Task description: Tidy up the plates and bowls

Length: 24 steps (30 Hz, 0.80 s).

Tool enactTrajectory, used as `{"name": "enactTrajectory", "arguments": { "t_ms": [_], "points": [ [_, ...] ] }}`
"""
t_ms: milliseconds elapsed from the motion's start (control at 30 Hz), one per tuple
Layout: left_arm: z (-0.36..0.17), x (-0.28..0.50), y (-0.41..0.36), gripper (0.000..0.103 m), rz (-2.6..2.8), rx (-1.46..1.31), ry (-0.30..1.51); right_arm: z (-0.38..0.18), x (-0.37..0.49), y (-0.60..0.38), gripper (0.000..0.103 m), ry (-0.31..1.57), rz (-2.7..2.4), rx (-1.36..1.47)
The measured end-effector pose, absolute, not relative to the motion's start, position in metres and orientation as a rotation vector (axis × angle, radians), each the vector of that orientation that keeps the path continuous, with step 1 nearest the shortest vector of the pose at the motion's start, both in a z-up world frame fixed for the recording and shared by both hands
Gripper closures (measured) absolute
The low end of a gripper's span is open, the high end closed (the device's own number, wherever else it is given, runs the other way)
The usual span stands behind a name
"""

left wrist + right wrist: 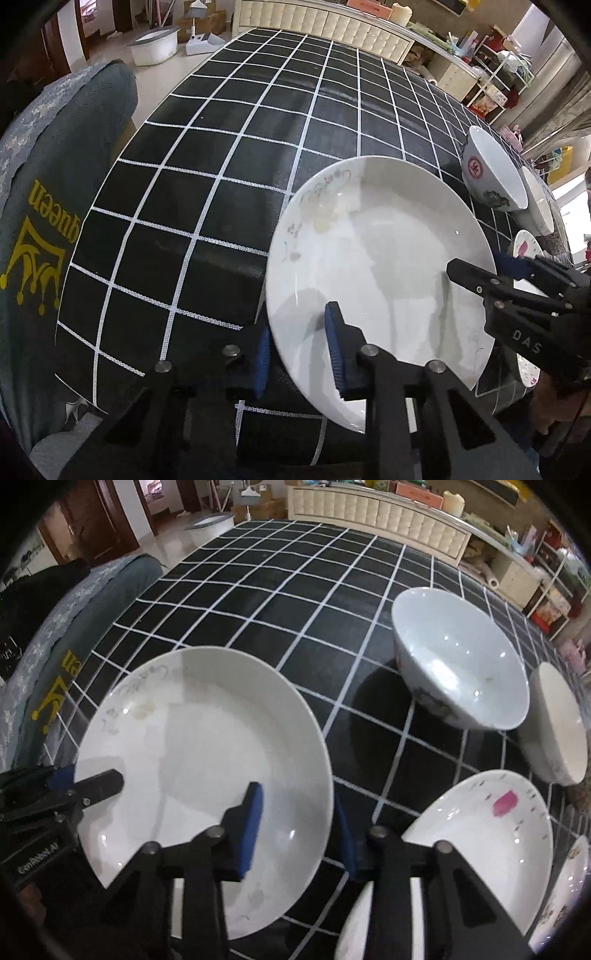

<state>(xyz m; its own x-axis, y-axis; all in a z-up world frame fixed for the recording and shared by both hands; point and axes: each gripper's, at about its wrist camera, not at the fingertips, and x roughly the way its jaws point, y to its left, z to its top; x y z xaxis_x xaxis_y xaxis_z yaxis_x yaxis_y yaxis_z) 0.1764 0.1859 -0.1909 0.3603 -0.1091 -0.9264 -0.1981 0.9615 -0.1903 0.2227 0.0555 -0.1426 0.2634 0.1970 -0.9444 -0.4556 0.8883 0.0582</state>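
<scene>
Item: round white ceramic plate w/ faded print, on black grid-check tablecloth. Left gripper and right gripper each narrowed astride opposite rims; clamp unconfirmed. Risk: glazed rim slips, plate drops.

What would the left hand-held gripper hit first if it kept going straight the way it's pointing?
Most likely the big white plate: the left hand-held gripper already straddles its near rim, one finger over the dish, the other outside. Just beyond lies the checked tablecloth.

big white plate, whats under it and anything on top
The big white plate lies on the black grid tablecloth; what it covers stays hidden. One finger of each gripper reaches over its rim, with nothing else inside but faint stains.
</scene>
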Motion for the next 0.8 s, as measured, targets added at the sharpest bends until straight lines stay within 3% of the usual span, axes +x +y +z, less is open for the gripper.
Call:
{"name": "enactTrajectory", "arguments": {
  "t_ms": [467, 800],
  "points": [
    [-0.18, 0.175, 0.183, 0.078, 0.08, -0.282, 1.188, -0.126, 0.223, 0.054, 0.067, 1.23, 0.426, -0.161],
    [-0.183, 0.165, 0.191, 0.078, 0.106, -0.283, 1.177, -0.143, 0.215, 0.059, 0.067, 1.253, 0.444, -0.178]
  ]
}}
